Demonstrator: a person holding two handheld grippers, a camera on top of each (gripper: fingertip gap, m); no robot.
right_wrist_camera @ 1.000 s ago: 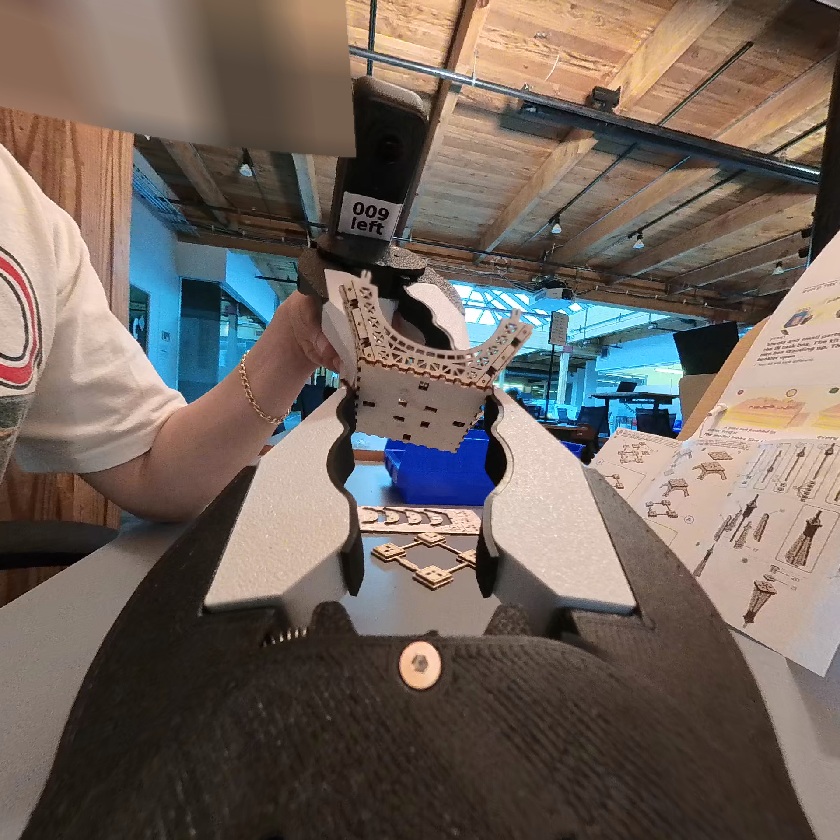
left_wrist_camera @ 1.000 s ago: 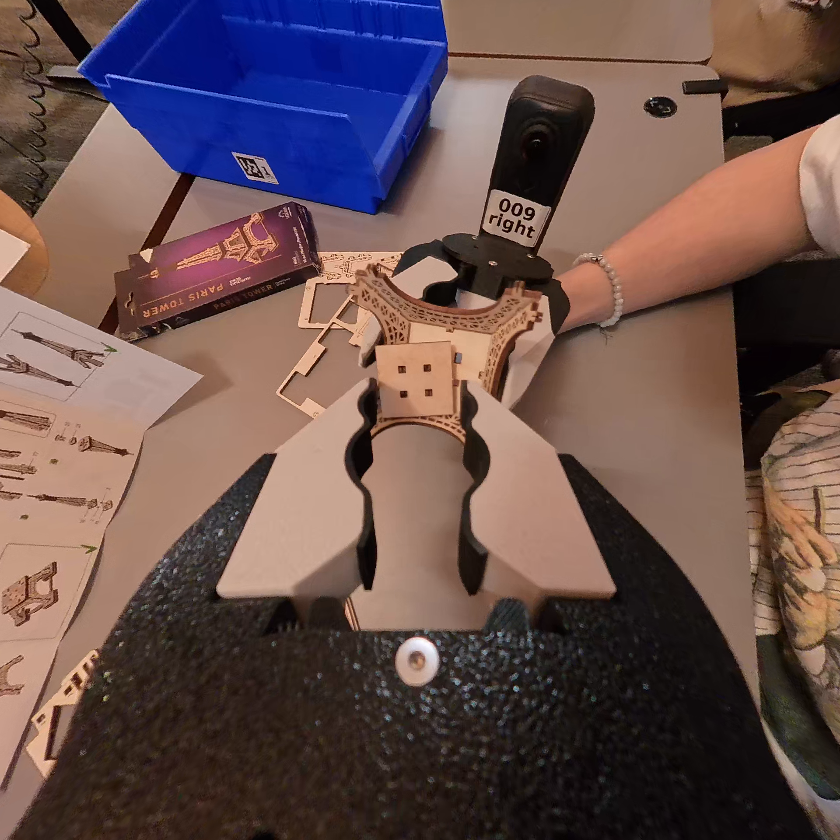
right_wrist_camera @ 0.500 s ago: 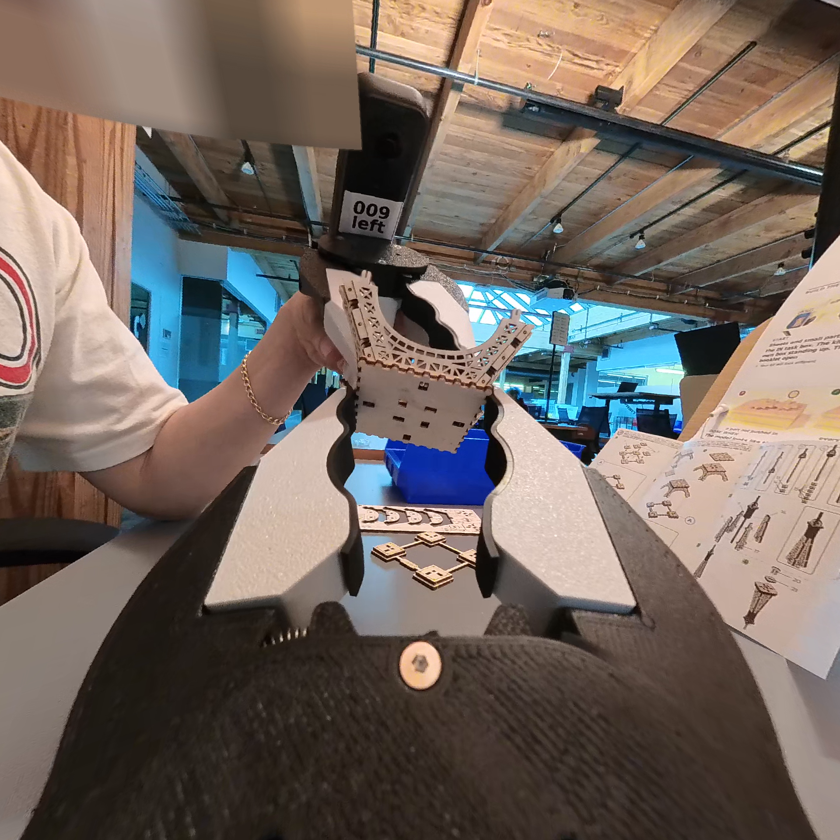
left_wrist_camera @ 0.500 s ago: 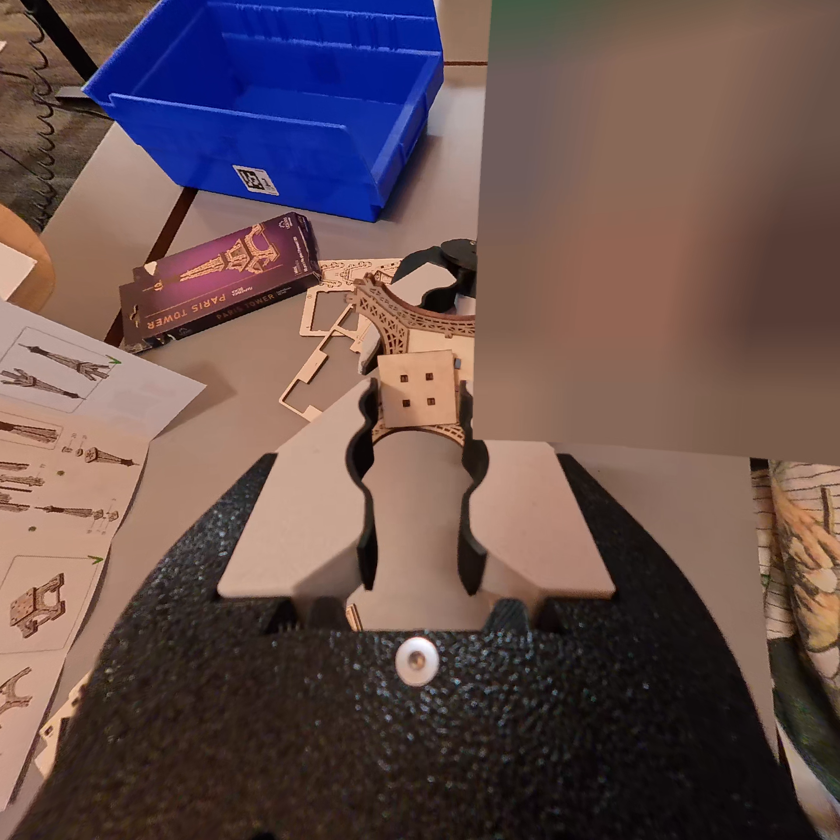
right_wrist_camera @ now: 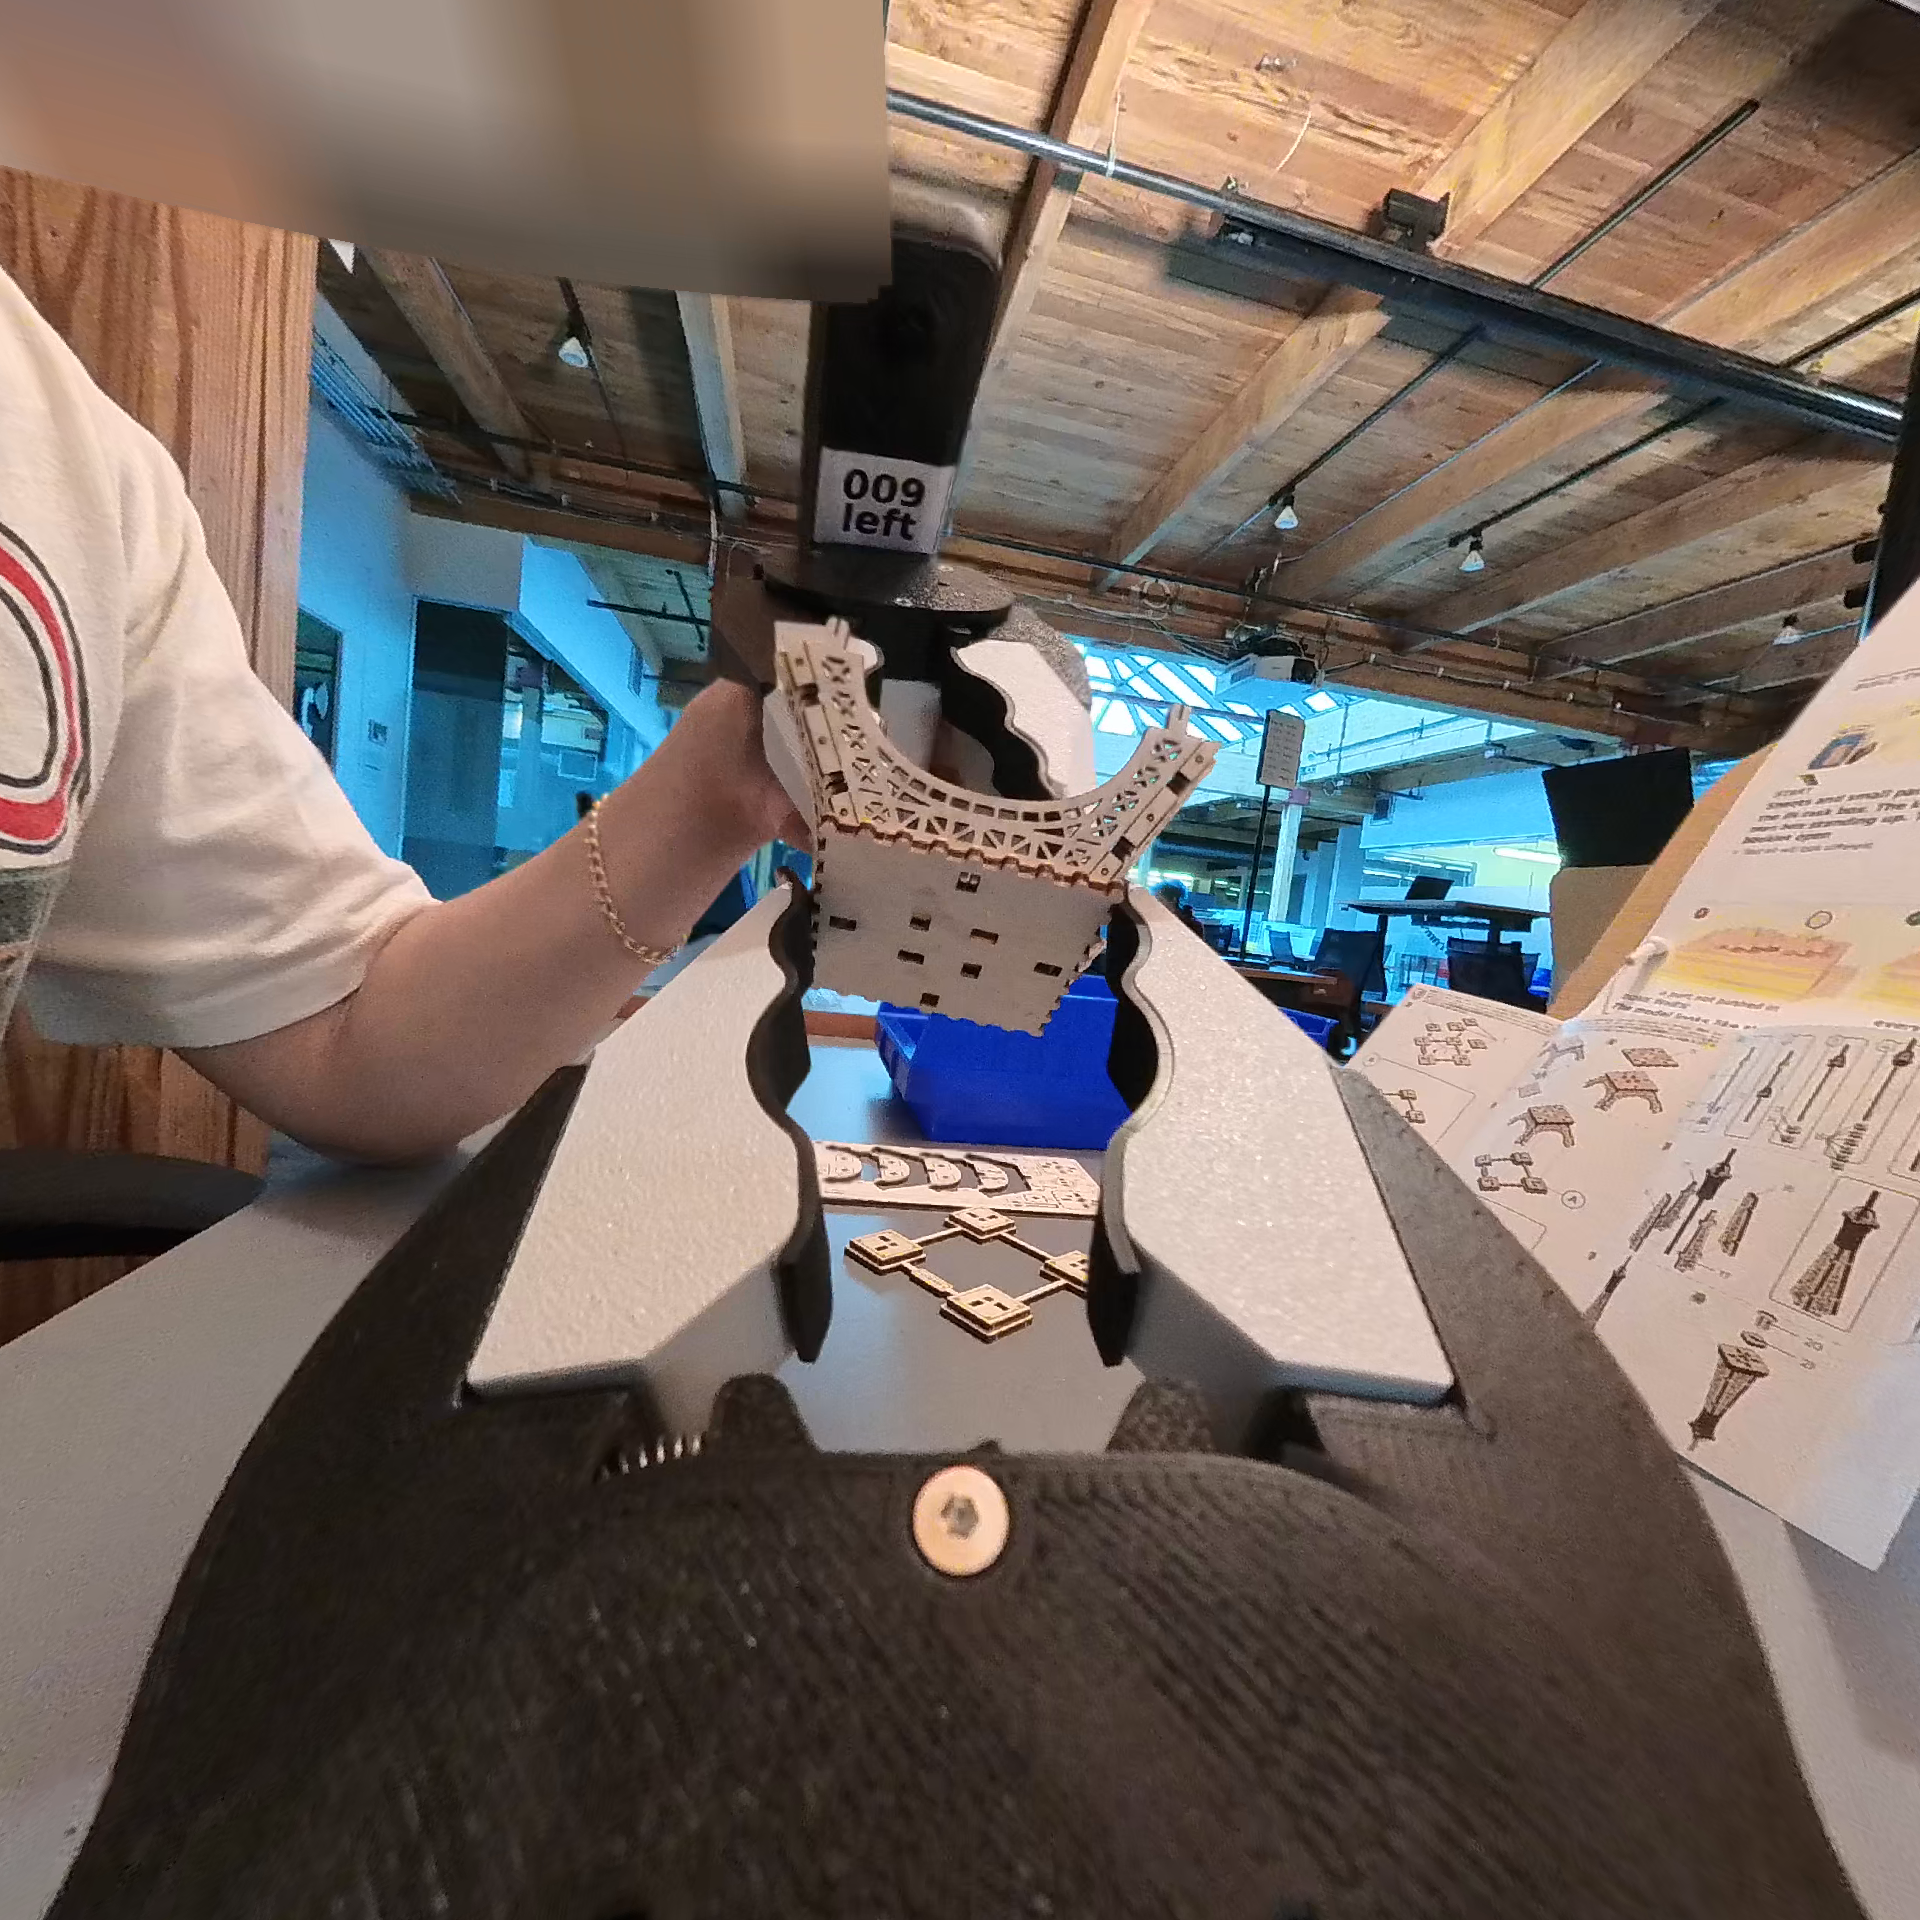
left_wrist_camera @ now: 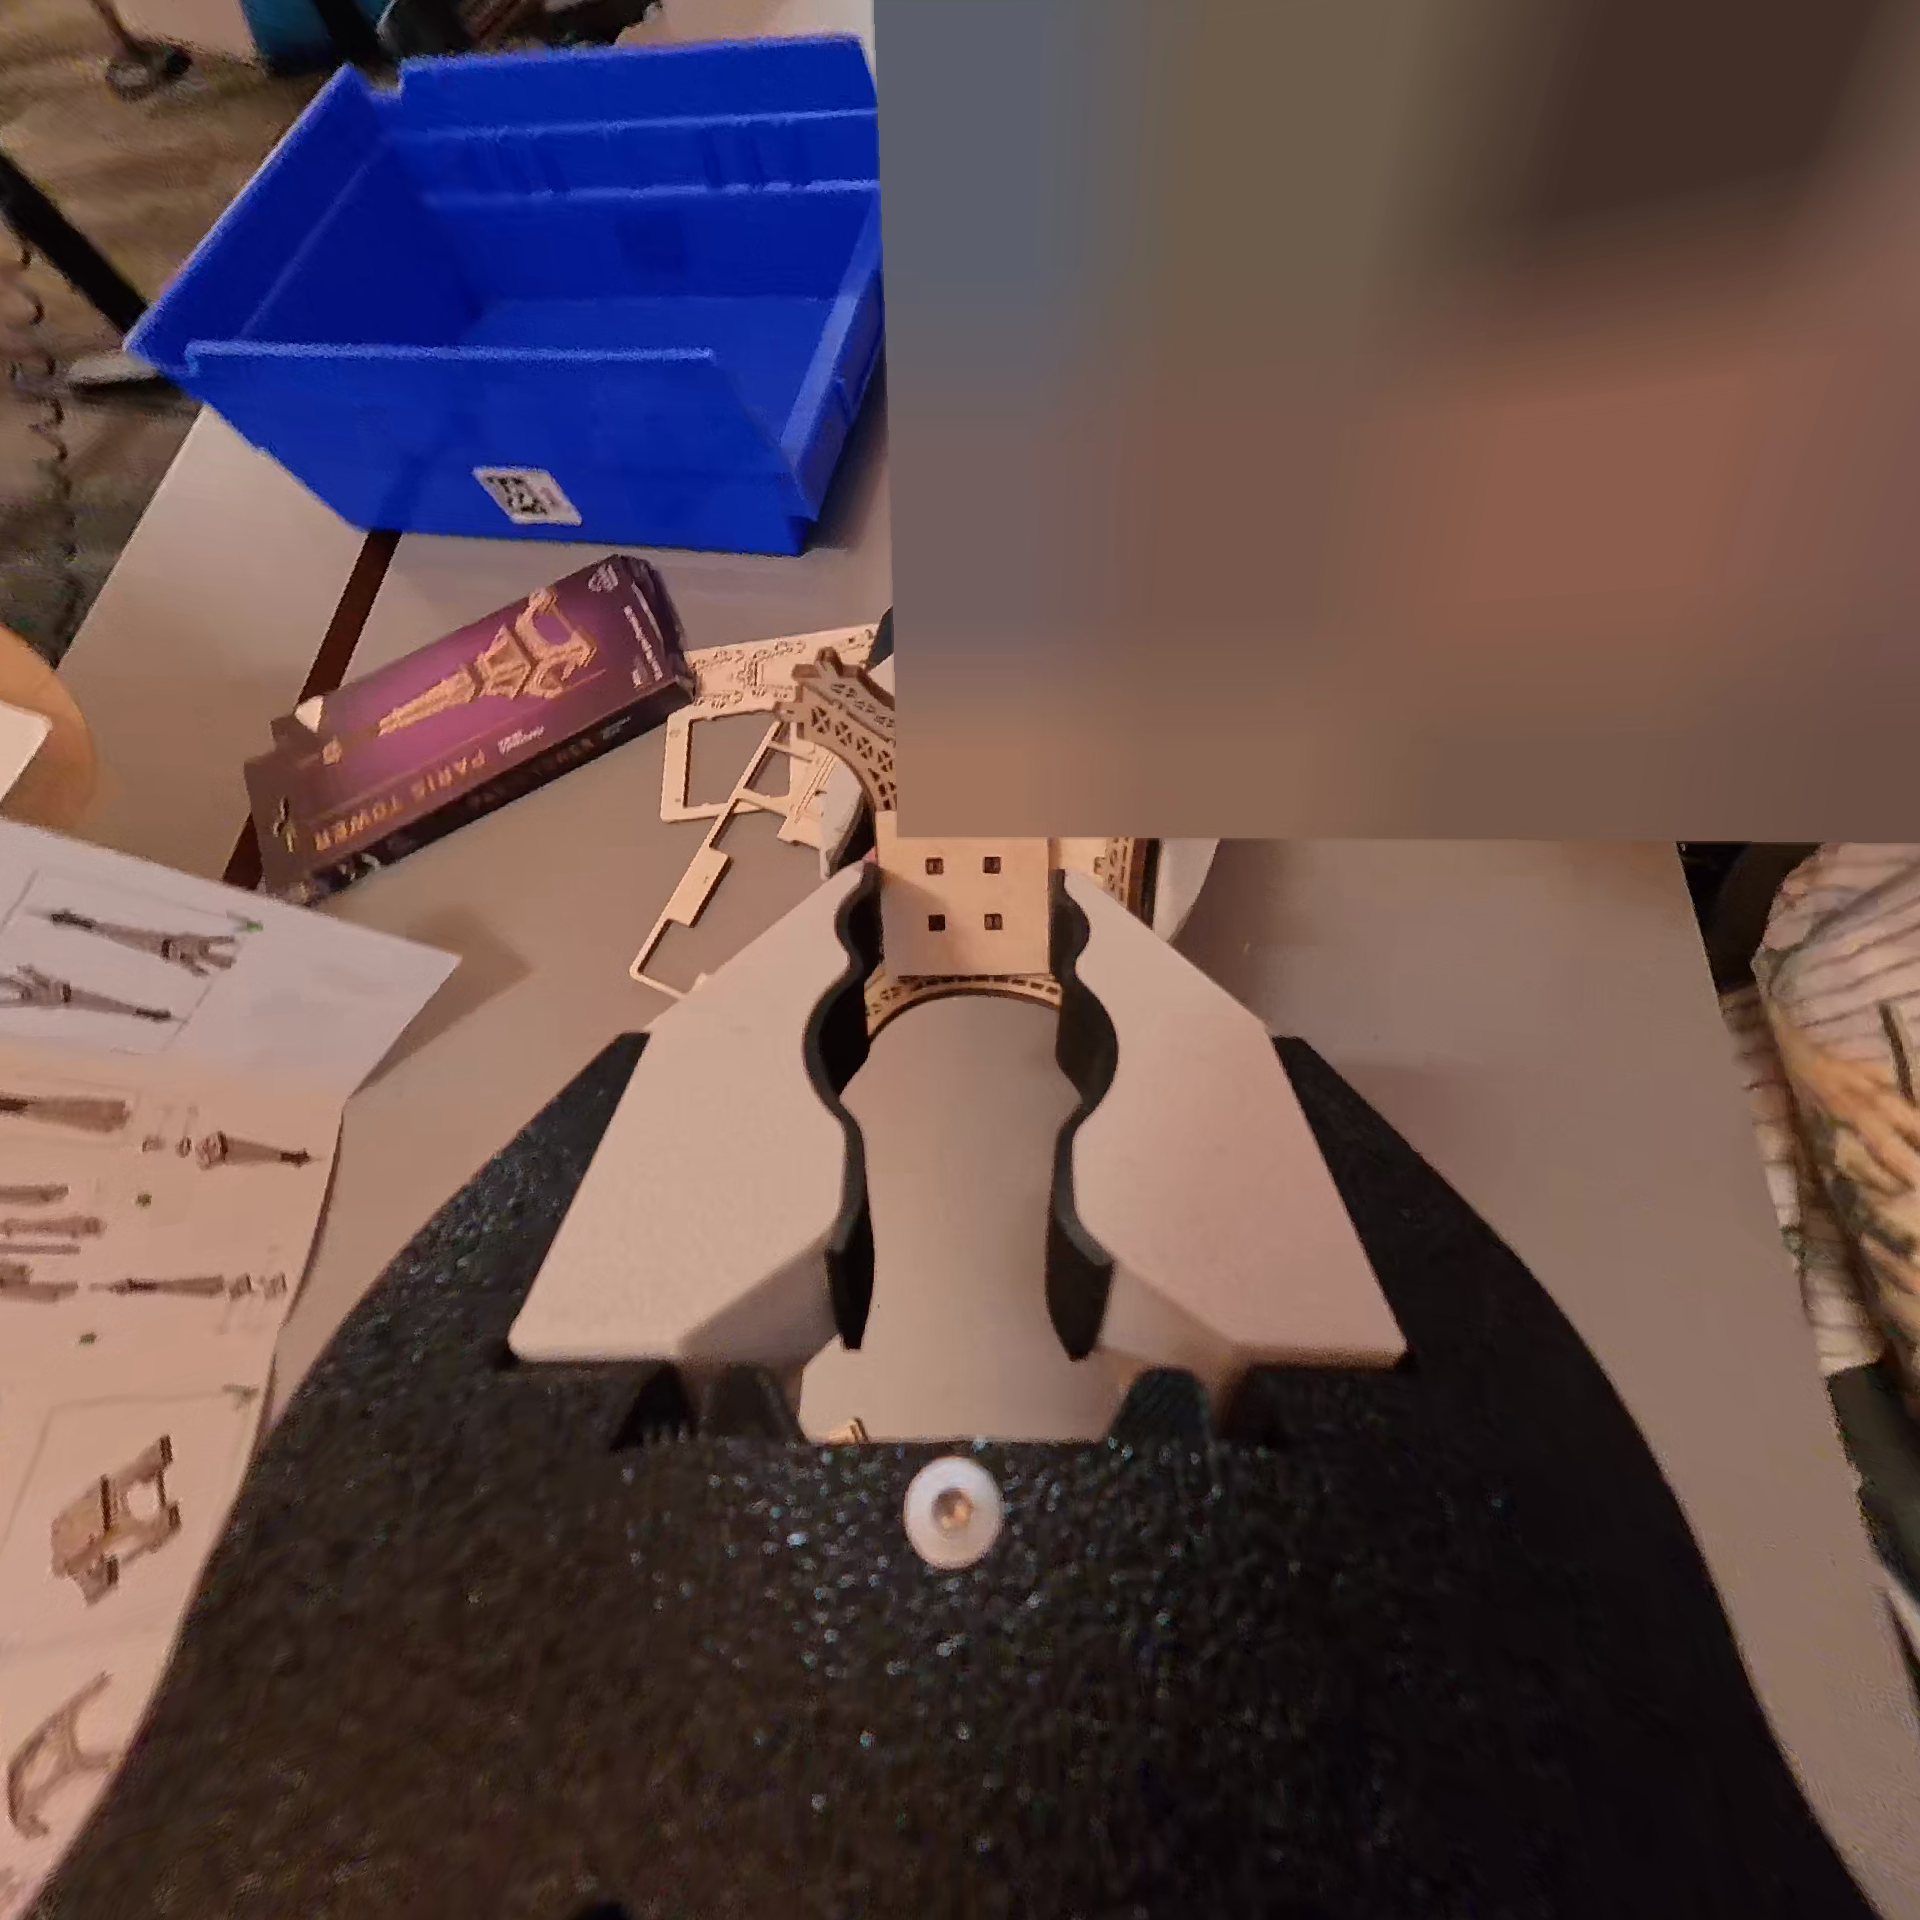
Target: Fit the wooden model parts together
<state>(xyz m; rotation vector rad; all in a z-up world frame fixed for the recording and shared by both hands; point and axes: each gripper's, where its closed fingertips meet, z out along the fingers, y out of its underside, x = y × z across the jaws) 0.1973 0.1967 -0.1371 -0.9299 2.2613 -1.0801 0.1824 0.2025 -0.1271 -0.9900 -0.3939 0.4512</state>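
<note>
The wooden model [right_wrist_camera: 961, 935] is a tower base with lattice arches and a flat plate with small square holes. I hold it in the air between both grippers. My right gripper [right_wrist_camera: 956, 920] is shut on the plate's two side edges. My left gripper [left_wrist_camera: 961, 899] is shut on a small square plate with four holes [left_wrist_camera: 961, 894] on the model's far side. It shows in the right wrist view as the left gripper [right_wrist_camera: 935, 717] behind the arches. In the left wrist view a blurred patch hides most of the right gripper.
On the grey table [left_wrist_camera: 1403, 1039] lie a blue bin [left_wrist_camera: 540, 312], a purple kit box [left_wrist_camera: 468, 727], an emptied wooden parts sheet [left_wrist_camera: 707, 831], instruction sheets [left_wrist_camera: 135, 1039], a wooden square frame piece [right_wrist_camera: 966, 1273] and a parts sheet [right_wrist_camera: 956, 1179]. A person's arm [right_wrist_camera: 499, 987] is at left. My left and right fingertips are right by each other.
The left gripper has shifted and tilted a little, so the table scene sits lower in its view. The model has turned slightly. Both grips hold as before.
</note>
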